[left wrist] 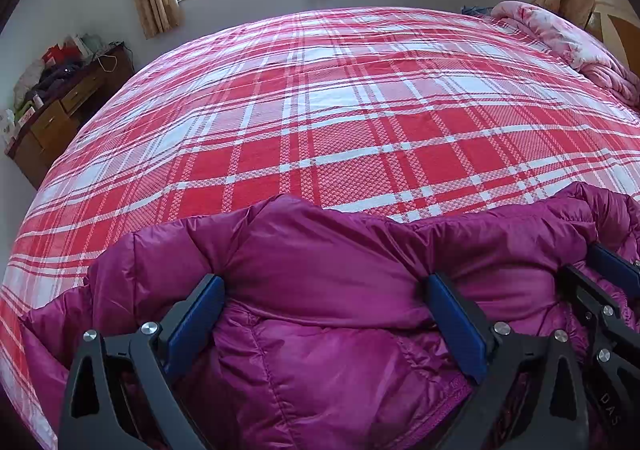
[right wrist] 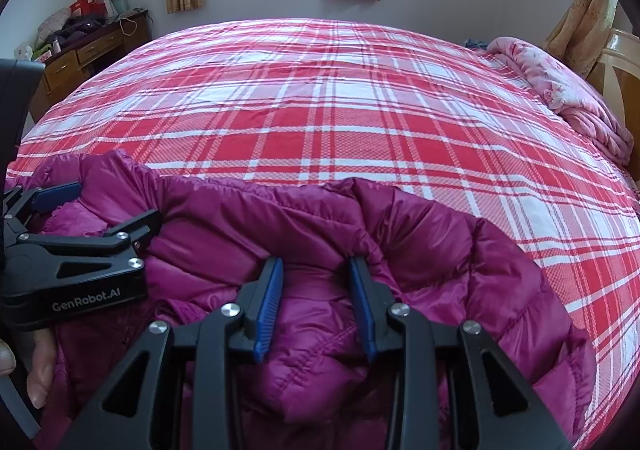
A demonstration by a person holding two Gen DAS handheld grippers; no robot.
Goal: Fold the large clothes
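A magenta puffer jacket (left wrist: 320, 362) lies bunched at the near edge of the bed, its far fold raised in a ridge. My left gripper (left wrist: 324, 282) stands open wide, its blue pads (left wrist: 192, 322) on either side of a puffy fold that does not look squeezed; the fingertips go under the ridge. In the right wrist view the jacket (right wrist: 432, 250) spreads across the lower half. There my right gripper (right wrist: 314, 264) is narrowed on a thick fold of it, with creases running to the pads. The left gripper (right wrist: 108, 206) sits close by on the left, also on the jacket.
A red and white plaid bedspread (left wrist: 340, 122) covers the wide bed beyond the jacket. A pink quilt (left wrist: 568, 46) is heaped at the far right. A cluttered wooden dresser (left wrist: 60, 118) stands left of the bed. A person's hand (right wrist: 40, 366) holds the left gripper.
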